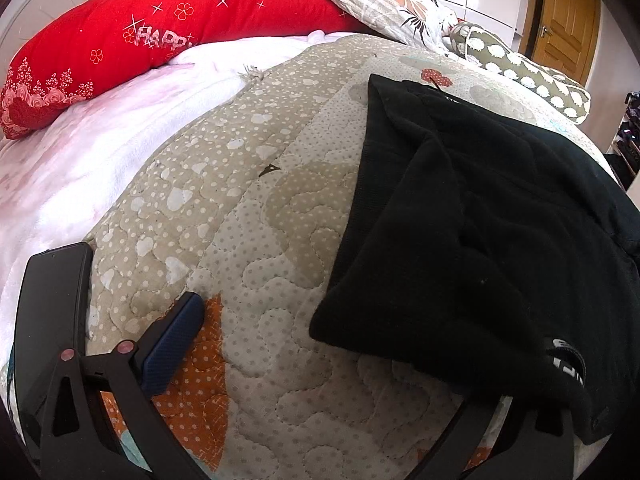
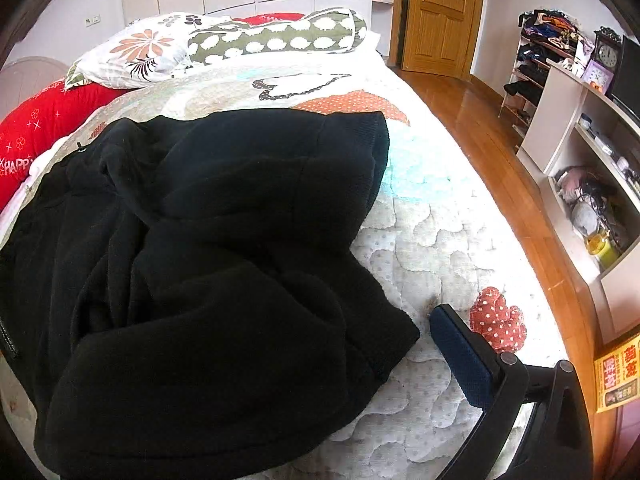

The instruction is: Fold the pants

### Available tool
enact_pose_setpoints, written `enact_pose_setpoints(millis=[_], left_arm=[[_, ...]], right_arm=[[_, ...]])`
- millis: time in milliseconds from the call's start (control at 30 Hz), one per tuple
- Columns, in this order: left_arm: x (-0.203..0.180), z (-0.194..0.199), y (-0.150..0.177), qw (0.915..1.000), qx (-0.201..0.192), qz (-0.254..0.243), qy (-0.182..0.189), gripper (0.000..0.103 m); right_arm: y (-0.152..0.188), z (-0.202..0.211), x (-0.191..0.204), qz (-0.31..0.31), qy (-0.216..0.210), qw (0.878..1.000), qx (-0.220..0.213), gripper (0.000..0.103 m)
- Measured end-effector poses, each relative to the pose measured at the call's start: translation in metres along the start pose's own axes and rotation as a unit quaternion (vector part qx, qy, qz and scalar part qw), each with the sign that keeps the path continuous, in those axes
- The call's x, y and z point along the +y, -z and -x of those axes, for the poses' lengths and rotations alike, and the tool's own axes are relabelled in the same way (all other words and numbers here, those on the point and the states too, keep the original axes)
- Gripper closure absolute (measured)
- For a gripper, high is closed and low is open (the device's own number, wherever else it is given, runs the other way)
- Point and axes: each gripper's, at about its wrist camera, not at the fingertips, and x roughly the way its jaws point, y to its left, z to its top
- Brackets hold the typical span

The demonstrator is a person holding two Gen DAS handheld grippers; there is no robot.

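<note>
Pants (image 2: 224, 248) crumpled mid-quilt (image 2: 432, 248); right edge bare.

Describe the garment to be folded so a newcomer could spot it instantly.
Find the bed's quilted patchwork cover. A rumpled black fleece pair of pants lies heaped across its middle, below the pillows. It is the only dark, unpatterned item there; the red cushion and floral pillow are bright.
</note>
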Motion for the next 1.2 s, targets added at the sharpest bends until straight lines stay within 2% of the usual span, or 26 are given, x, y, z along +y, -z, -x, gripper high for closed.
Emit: enact_pose_setpoints(millis=[133, 300, 367, 433, 467, 567, 633, 733, 800, 967, 1200], left_arm=[[0.003, -0.004, -0.002, 1.0, 0.001, -0.001, -0.001, 0.0], [0.003, 0.01, 0.003, 0.9995, 0.028, -0.013, 0.001, 0.0], [0.005, 0.027, 0.008, 0.9998, 0.016, -0.005, 0.008, 0.0], [0.007, 0.048, 0.017, 0.9993, -0.027, -0.002, 0.024, 0.0], [0.007, 0.057, 0.019, 0.9991, -0.035, -0.006, 0.022, 0.0], [0.006, 0.087, 0.022, 0.998, -0.059, -0.019, 0.015, 0.0], [0.005, 0.103, 0.024, 0.9967, -0.072, -0.022, 0.028, 0.0], [-0.002, 0.124, 0.028, 0.994, -0.097, -0.032, 0.041, 0.0], [-0.012, 0.125, 0.019, 0.9956, -0.07, -0.057, 0.026, 0.0], [-0.029, 0.127, 0.019, 0.9938, -0.076, -0.077, 0.022, 0.0], [-0.033, 0.133, 0.023, 0.9924, -0.088, -0.062, 0.06, 0.0]], right_arm=[[-0.001, 0.0, 0.001, 0.0, 0.0, 1.0, 0.0, 0.0], [0.0, 0.0, 0.001, 0.001, 0.002, 1.0, -0.001, 0.0], [-0.002, 0.0, -0.001, 0.001, 0.001, 1.0, 0.004, 0.0], [-0.002, 0.007, -0.005, -0.001, -0.008, 1.0, 0.024, 0.0], [0.002, 0.014, -0.008, -0.005, -0.015, 1.0, 0.023, 0.0], [0.02, 0.041, -0.015, -0.031, -0.04, 0.999, 0.001, 0.0], [0.027, 0.057, -0.017, -0.034, -0.064, 0.997, -0.006, 0.0], [0.03, 0.083, -0.012, -0.017, -0.069, 0.997, -0.041, 0.0], [0.029, 0.098, -0.007, -0.006, -0.081, 0.995, -0.059, 0.0], [0.024, 0.119, 0.007, 0.002, -0.11, 0.99, -0.092, 0.0], [0.022, 0.125, 0.024, 0.031, -0.108, 0.989, -0.096, 0.0]])
